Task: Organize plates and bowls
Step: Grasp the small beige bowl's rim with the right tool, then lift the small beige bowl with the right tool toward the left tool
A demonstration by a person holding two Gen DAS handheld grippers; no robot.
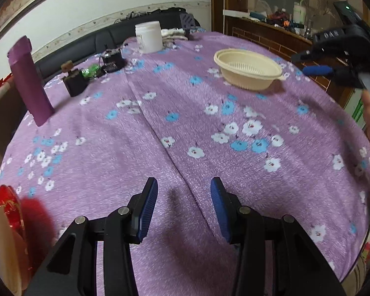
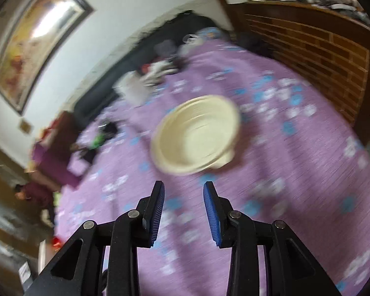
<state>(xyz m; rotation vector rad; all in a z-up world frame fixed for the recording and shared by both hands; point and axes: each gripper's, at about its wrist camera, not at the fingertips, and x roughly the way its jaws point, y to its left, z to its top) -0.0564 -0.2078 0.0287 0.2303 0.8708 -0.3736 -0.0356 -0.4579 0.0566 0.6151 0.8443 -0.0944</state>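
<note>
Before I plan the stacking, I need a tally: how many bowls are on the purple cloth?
1. The cream bowl sits on the flowered cloth toward its far right, ahead of the right gripper. Others may lie outside both views.

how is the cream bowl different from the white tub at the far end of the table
The cream bowl is wide, shallow and open, with a ribbed, perforated-looking inside; the white tub is taller, narrower and straight-sided. The bowl is cream, while the tub is whiter and carries a printed label. The bowl stands alone on the floral cloth, whereas the tub stands among clutter at the far edge. Both stand upright on the cloth, untouched.
</note>
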